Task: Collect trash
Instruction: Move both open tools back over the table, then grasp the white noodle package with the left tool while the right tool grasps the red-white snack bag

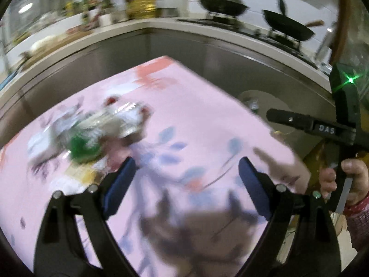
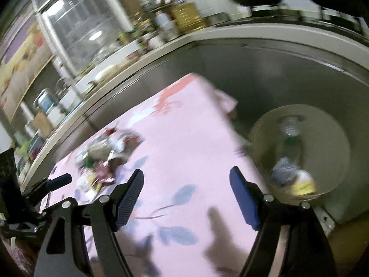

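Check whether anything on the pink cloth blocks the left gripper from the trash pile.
Nothing visible does. The left gripper is open over bare tablecloth, and the trash pile lies just ahead of its left finger, with no object between them.

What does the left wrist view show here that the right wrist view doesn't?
Only the left wrist view shows the person's hand on the right hand-held gripper, plus the second black wok. Only the right wrist view looks into the bin, with a bottle inside. Both show the pink tablecloth and the trash pile, with open jaws.
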Demonstrator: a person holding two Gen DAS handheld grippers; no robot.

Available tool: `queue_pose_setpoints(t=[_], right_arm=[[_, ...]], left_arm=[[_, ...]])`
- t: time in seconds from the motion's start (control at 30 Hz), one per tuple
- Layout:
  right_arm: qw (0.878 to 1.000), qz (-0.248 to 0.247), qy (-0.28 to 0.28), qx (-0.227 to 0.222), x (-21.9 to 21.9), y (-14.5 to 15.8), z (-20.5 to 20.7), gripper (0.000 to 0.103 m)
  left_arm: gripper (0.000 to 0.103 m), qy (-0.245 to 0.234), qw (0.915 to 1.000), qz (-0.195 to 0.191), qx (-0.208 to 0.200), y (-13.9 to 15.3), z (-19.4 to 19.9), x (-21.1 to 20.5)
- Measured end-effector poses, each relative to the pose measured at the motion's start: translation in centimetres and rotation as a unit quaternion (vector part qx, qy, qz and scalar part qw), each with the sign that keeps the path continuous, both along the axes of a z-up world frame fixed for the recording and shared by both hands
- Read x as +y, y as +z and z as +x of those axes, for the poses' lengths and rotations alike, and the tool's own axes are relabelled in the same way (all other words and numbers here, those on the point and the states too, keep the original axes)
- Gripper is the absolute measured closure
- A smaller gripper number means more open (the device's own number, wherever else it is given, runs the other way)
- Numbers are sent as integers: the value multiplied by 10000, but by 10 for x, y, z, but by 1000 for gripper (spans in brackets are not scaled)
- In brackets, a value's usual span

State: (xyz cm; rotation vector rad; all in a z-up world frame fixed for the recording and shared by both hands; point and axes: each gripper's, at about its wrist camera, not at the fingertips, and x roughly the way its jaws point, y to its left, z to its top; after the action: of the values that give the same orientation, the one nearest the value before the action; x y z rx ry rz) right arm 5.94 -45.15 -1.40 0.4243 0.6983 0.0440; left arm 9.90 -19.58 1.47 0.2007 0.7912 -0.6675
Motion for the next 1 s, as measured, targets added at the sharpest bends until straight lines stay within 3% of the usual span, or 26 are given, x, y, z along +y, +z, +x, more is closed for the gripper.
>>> queue_pose_setpoints(t=[0.13, 0.3, 0.47, 0.7, 0.87, 1.0], right_arm=[[9988, -43, 477, 44, 56, -6, 17, 29], [9959, -173, 889, 73, 113, -15, 32, 29], [9935, -345, 1082, 58, 145, -16, 47, 29], [9943, -425, 975, -124, 128, 0, 90, 29], [9949, 174, 985, 149, 103, -2, 157, 29], [9885, 642, 1247, 567, 98, -15, 227, 29]], left_arm=[[16, 600, 9980, -85, 204, -16, 5, 69], [16, 1522, 9871, -195, 453, -33, 20, 160], [16, 1969, 9791, -262, 429, -33, 31, 203], [16, 1701, 9841, -470, 216, -15, 46, 189], [16, 1265, 9905, -494, 217, -8, 59, 141], [16, 1083, 9926, -477, 267, -11, 60, 121]])
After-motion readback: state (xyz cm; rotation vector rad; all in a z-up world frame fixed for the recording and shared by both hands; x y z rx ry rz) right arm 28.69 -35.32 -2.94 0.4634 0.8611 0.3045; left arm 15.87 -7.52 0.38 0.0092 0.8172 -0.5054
